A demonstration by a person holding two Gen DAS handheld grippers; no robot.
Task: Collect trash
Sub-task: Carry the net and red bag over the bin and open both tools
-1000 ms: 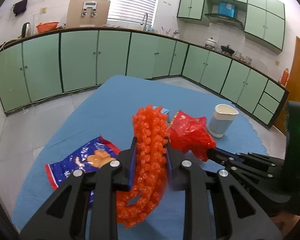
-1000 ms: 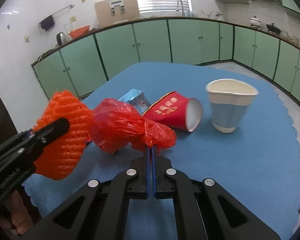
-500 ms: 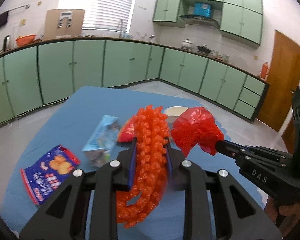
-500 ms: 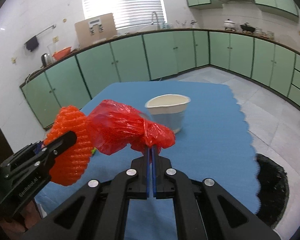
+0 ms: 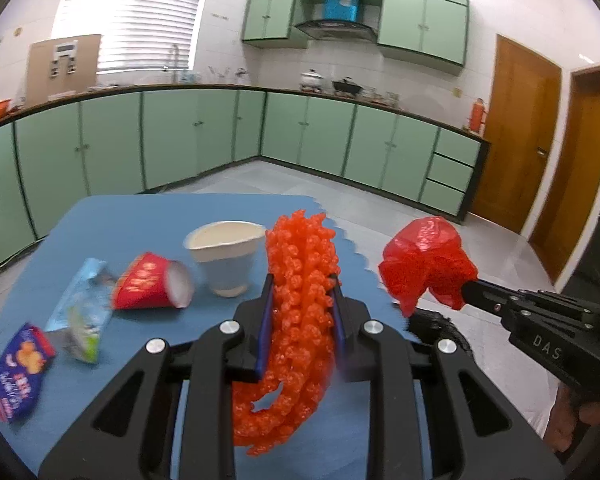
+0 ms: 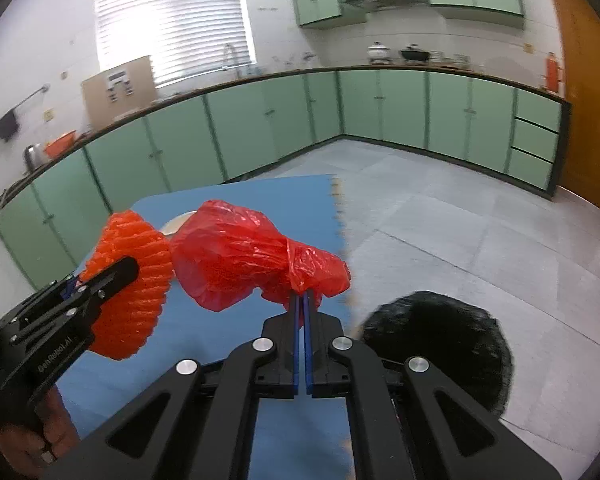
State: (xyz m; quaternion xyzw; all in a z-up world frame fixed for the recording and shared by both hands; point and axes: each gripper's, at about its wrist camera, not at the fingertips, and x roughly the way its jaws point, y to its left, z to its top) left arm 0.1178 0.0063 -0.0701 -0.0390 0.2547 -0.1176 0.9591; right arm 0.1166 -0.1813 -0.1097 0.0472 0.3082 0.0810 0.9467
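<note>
Since the earlier frames both grippers have swung away from the middle of the blue table towards its scalloped edge, and the black bin on the floor beside that edge has come into sight.

Left wrist view: the left gripper is clamped on the orange foam net, which stands up between the pads and droops below them, over the near part of the table. Off the table's edge, over the floor, the right gripper pinches the red plastic bag. On the table lie the white paper cup, upright; a red paper cup on its side just beside it; then a pale blue wrapper and a dark blue snack packet towards the table's far corner from the bin.

Right wrist view: the right gripper is shut tight on a twist of the red plastic bag, which hangs at the table's edge. The black bin sits on the floor just off that edge, below and beside the bag. The left gripper holds the orange foam net over the table.

To do this well, I judge each load should be carried squarely over the bin's mouth before release, the bag first since it is nearer. Both pieces are light and may drift, so lower them close to the opening.
</note>
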